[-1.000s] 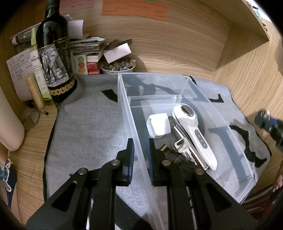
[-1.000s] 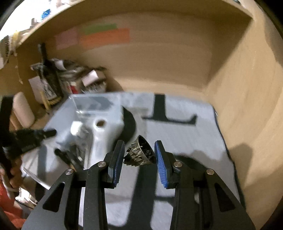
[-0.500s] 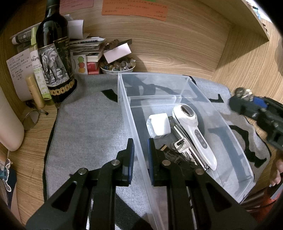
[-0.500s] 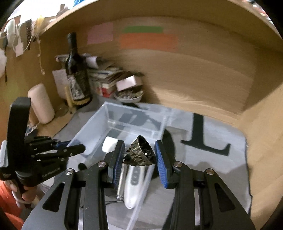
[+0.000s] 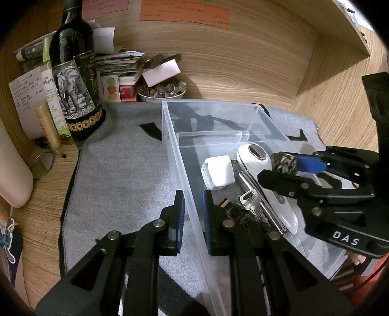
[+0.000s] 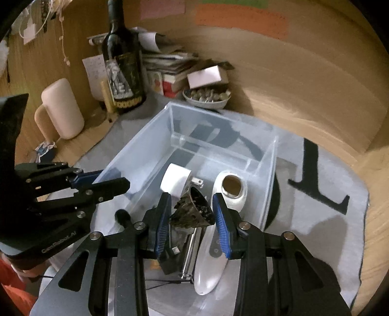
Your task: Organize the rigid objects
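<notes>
Over a clear plastic bin [image 5: 184,175] on a gray mat [image 5: 116,170], my right gripper [image 6: 190,214] clasped a dark, spiky metal cone [image 6: 192,211] between its blue pads, the cone hanging above the bin's contents. My left gripper [image 5: 193,214] straddled the bin's near side wall, one finger outside and one inside, nearly closed on the thin plastic, though I could not tell if the pads pressed on it.

Inside the bin lay a white handheld device [image 6: 214,245], a white charger block [image 5: 217,172], a silver key [image 5: 250,203] and a chrome rod [image 6: 192,252], crowded together toward the near end; a low clear divider [image 5: 211,138] crossed the bin toward its far end.

At the back of the wooden counter [image 5: 29,218] stood a dark wine bottle with an elephant label [image 5: 75,80], a bowl of small stones [image 5: 161,91] just beyond the bin's far corner, and a stack of papers and booklets [image 5: 119,65] behind both. An orange note [image 5: 184,11] hung on the wall.
</notes>
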The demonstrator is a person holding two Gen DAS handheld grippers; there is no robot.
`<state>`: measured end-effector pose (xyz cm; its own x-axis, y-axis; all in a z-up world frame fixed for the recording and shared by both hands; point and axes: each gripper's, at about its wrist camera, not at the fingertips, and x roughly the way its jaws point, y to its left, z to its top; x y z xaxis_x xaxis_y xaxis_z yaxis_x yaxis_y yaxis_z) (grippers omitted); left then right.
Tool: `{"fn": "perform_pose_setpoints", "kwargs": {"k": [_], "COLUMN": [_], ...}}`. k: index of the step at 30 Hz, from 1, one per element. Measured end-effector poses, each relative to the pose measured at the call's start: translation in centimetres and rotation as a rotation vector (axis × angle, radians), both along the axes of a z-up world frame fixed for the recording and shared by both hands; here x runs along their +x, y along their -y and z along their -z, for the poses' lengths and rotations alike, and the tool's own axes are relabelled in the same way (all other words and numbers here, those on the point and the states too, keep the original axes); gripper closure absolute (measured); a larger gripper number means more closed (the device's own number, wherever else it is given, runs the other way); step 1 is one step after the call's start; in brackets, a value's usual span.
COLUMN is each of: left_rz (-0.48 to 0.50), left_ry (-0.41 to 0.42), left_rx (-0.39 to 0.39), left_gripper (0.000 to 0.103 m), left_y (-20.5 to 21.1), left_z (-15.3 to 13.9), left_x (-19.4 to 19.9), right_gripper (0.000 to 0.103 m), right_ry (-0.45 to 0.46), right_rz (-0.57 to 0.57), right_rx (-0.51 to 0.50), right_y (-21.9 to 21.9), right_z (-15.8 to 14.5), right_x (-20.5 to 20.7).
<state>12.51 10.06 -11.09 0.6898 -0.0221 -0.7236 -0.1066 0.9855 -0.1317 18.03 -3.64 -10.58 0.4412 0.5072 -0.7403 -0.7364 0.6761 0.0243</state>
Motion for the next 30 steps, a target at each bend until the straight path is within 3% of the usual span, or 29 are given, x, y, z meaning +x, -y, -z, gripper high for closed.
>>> {"fn": "perform_pose_setpoints", "kwargs": {"k": [5, 11, 16, 17, 19, 21, 28, 30], "left_rz": [-0.001, -0.006, -0.01, -0.012, -0.025, -0.038, -0.062, -0.068], "left_ry": [-0.002, -0.019, -0.008, -0.004, 0.017, 0.045, 0.187, 0.241], "left_rx": [0.003, 0.008, 0.049, 0.058, 0.077, 0.091, 0.13, 0.151], "left_gripper": [0.089, 0.089, 0.089, 0.086, 0.064, 0.052, 0.024, 0.015], "left_y": [0.0, 0.0, 0.4, 0.5, 0.5, 0.6, 1.5, 2.2], "left_z": [0.0, 0.1, -0.6, -0.8, -1.6, -2.3, -6.5, -7.7], "left_x": [0.0, 0.2, -0.2, -0.3, -0.8, -1.3, -3.9, -4.8], "right_gripper": [0.07, 0.059, 0.043, 0.038, 0.033, 0.024, 0.014, 0.004], "right_ry": [-0.018, 0.01, 0.077, 0.091, 0.121, 0.152, 0.259, 0.296], "right_rz": [-0.006, 0.011, 0.049, 0.057, 0.074, 0.093, 0.148, 0.167], "right_rx": [0.0, 0.037, 0.082, 0.095, 0.12, 0.138, 0.21, 0.237], "right_y": [-0.1, 0.8, 2.5, 3.0, 3.9, 4.7, 7.7, 8.6], "right_z": [0.0, -1.0, -2.5, -2.8, -3.6, -4.2, -6.6, -7.2], "right_x": [0.1, -0.3, -1.2, -1.4, -1.9, -2.5, -5.1, -6.0]}}
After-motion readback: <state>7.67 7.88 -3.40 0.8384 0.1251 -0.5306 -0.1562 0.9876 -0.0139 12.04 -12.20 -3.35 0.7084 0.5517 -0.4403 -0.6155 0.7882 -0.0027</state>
